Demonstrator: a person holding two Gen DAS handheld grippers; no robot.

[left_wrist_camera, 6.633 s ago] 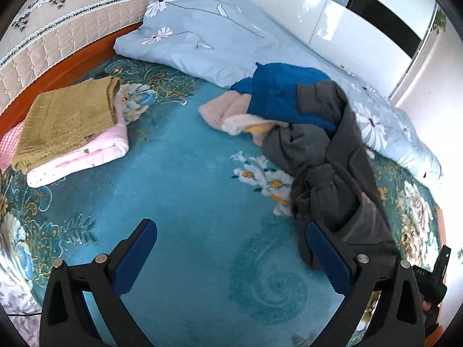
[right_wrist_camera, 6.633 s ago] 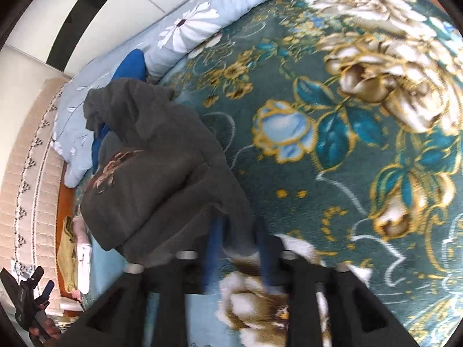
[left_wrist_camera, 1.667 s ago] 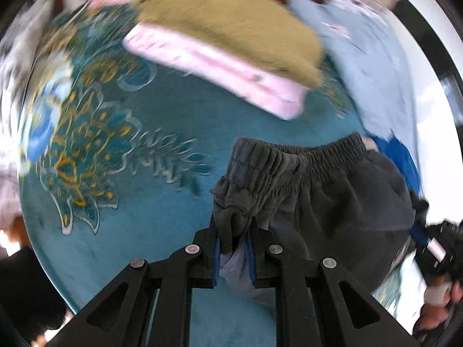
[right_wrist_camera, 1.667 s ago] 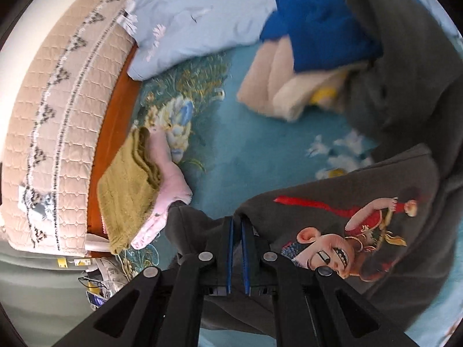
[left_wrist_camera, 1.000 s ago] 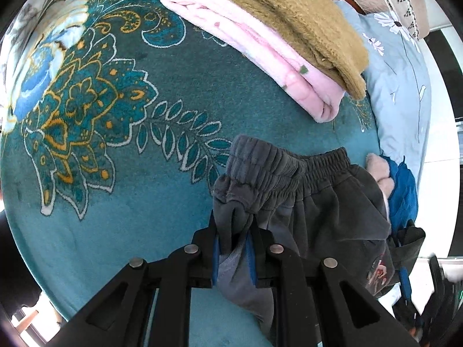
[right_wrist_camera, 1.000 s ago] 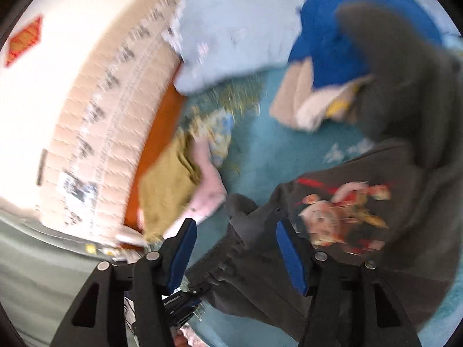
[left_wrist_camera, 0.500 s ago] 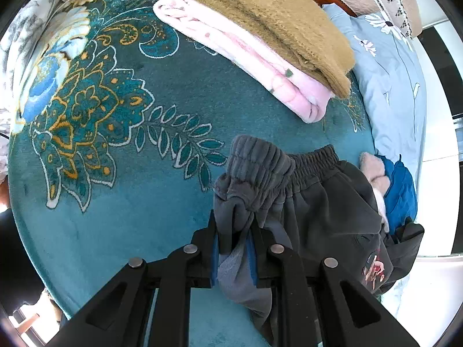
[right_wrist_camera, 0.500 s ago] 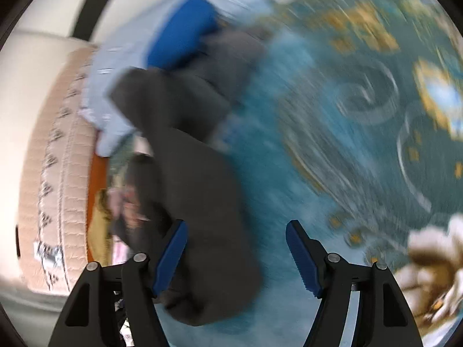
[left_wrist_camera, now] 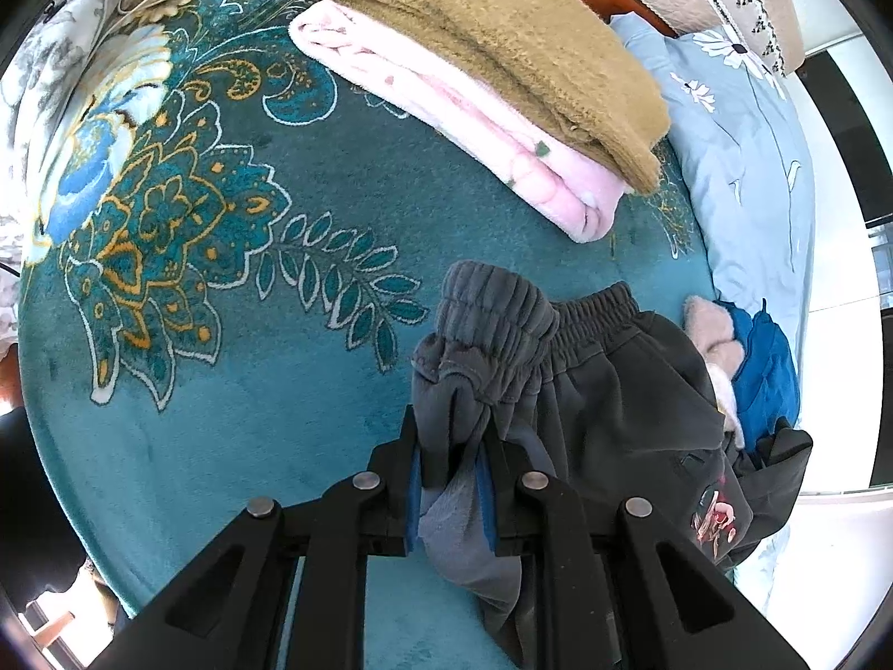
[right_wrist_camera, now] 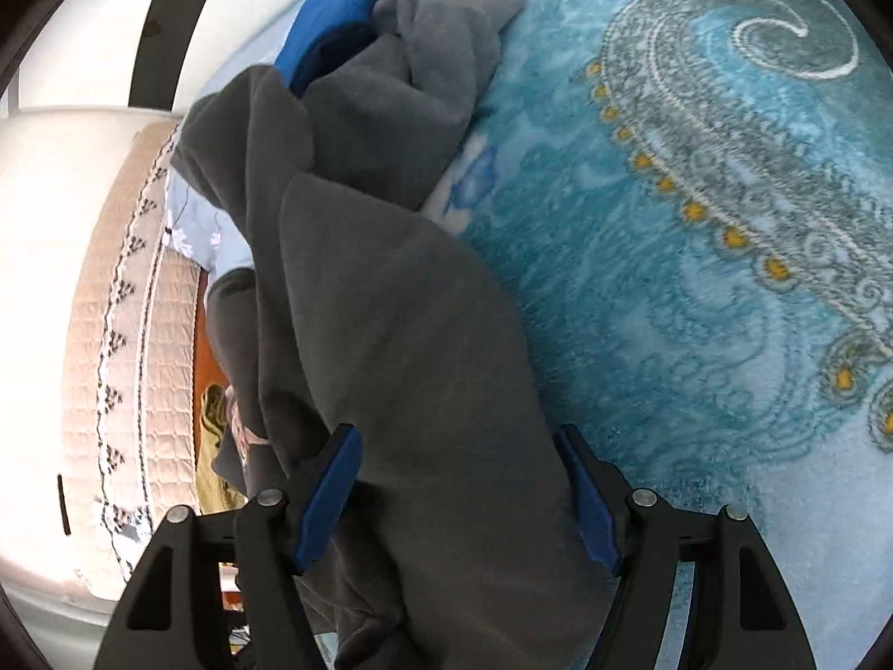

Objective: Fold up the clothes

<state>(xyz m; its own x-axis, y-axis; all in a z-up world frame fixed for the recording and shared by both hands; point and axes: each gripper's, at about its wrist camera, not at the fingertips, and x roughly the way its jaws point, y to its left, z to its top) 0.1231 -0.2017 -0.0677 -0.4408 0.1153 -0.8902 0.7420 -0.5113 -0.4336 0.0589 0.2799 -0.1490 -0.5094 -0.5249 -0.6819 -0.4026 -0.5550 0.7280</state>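
a bed spread with a teal floral blanket carries one folded stack: a mustard-brown fleece on a pink one. one pair of dark grey trousers lies near the stack; the left gripper is clamped on a bunched corner of its elastic waistband. the right gripper stands wide apart, gripping nothing, with grey cloth passing between its fingers. a blue garment and a pale blue pillow crowd the far side.

bedroom: bed blanket, quilted headboard, pillow
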